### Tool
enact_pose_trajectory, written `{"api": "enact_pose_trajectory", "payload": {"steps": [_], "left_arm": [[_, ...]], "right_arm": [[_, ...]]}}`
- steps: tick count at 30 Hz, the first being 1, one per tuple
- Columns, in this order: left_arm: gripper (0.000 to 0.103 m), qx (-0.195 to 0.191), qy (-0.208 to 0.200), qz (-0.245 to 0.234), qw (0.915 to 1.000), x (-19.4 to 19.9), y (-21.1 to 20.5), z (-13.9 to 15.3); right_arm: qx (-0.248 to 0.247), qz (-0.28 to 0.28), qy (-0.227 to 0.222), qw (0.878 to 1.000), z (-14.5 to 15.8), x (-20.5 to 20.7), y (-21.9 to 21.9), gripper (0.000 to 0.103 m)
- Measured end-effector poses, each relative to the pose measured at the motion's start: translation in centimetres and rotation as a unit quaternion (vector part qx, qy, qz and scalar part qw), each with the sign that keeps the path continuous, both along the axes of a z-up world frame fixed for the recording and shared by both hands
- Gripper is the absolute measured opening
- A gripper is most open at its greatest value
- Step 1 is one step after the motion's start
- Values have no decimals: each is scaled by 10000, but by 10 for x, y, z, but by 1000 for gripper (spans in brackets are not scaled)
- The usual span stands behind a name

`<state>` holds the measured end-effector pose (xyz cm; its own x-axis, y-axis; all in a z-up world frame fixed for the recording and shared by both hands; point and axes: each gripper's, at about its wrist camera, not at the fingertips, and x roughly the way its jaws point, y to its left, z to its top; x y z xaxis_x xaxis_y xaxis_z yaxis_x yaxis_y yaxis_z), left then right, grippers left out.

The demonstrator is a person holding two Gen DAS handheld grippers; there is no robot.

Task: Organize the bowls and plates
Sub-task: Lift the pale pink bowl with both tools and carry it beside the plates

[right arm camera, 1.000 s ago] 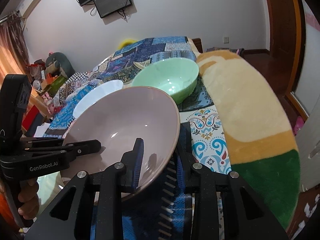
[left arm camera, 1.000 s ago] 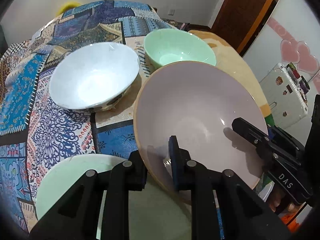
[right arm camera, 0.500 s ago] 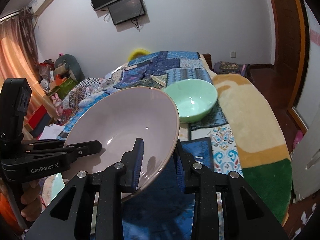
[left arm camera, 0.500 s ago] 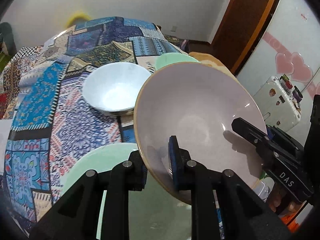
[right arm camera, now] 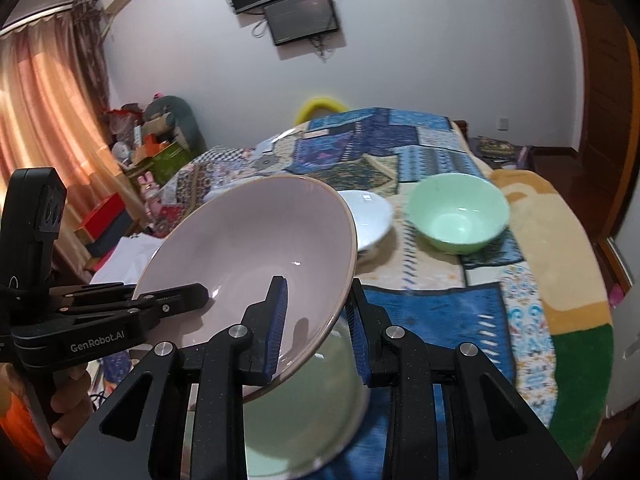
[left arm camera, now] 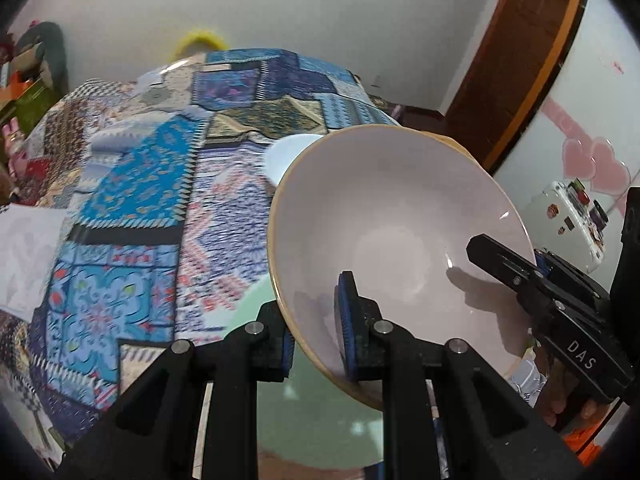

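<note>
A large pale pink plate [left arm camera: 392,216] [right arm camera: 248,248] with a tan rim hangs tilted above the bed, held from both sides. My left gripper [left arm camera: 316,320] is shut on its near rim, and my right gripper [right arm camera: 316,320] is shut on the opposite rim. Below the pink plate lies a pale green plate [left arm camera: 312,420] [right arm camera: 304,412]. Farther back on the patchwork blanket stand a white bowl [right arm camera: 370,214] [left arm camera: 284,156] and a light green bowl [right arm camera: 458,212]. The pink plate hides most of the white bowl in the left wrist view.
The patchwork blanket [left arm camera: 132,200] covers the bed, with a yellow and green plush blanket [right arm camera: 560,272] on its right side. Boxes and clutter [right arm camera: 152,148] stand by the curtain at the left. A person's hand [right arm camera: 68,400] holds the left gripper.
Both grippers have lifted the pink plate higher and pulled it back toward the green plate. The two bowls now look smaller and farther away.
</note>
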<state>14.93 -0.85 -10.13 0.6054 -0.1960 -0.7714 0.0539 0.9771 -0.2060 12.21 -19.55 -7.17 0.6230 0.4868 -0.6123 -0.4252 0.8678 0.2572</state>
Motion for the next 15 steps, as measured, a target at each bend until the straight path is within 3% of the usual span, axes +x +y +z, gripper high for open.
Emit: {"api": "enact_pose_trajectory", "payload": {"steps": [15], "left_arm": [[19, -7, -137, 792, 9968, -55, 98, -1]], "right_arm": [[-197, 788, 93, 9967, -9, -12, 94, 27]]}}
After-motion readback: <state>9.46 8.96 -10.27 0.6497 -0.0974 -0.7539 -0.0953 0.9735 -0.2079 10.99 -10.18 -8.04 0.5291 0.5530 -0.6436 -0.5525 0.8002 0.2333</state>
